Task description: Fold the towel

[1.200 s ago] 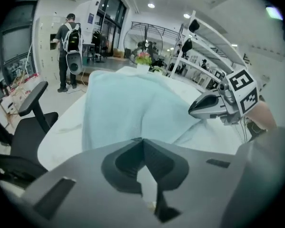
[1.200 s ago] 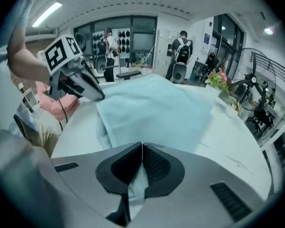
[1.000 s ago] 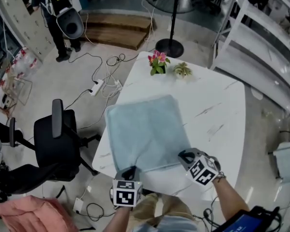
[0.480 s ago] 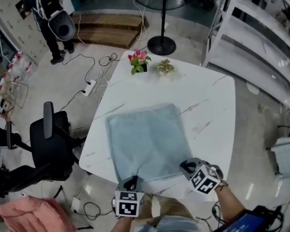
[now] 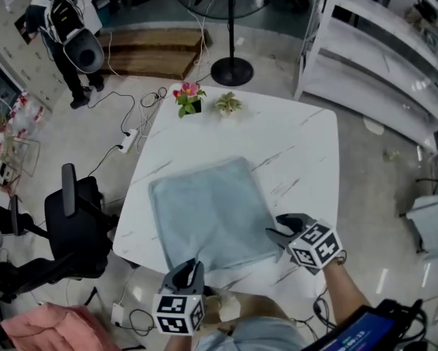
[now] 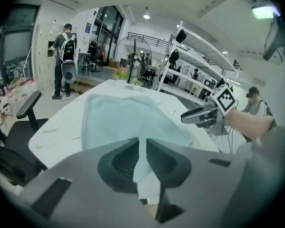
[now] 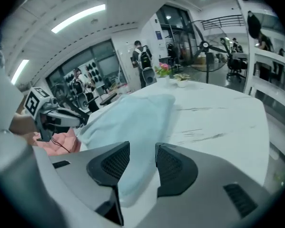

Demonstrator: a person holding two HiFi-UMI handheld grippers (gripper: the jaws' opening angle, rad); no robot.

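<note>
A pale blue towel lies spread on the white marble table, its near edge by the table's front edge. My left gripper sits at the towel's near left corner. In the left gripper view its jaws are opening, and a strip of towel still fills the narrow gap. My right gripper hovers at the near right corner. Its jaws are opening and stand well apart, with the towel showing through the gap untouched.
A pink flower pot and a small green plant stand at the table's far edge. A black office chair is left of the table, a fan stand and a person beyond it. White shelving lines the right.
Both grippers have pulled back toward the table's near edge and risen a little. The right gripper has rolled and its jaws have spread apart, letting go of the towel's corner.
</note>
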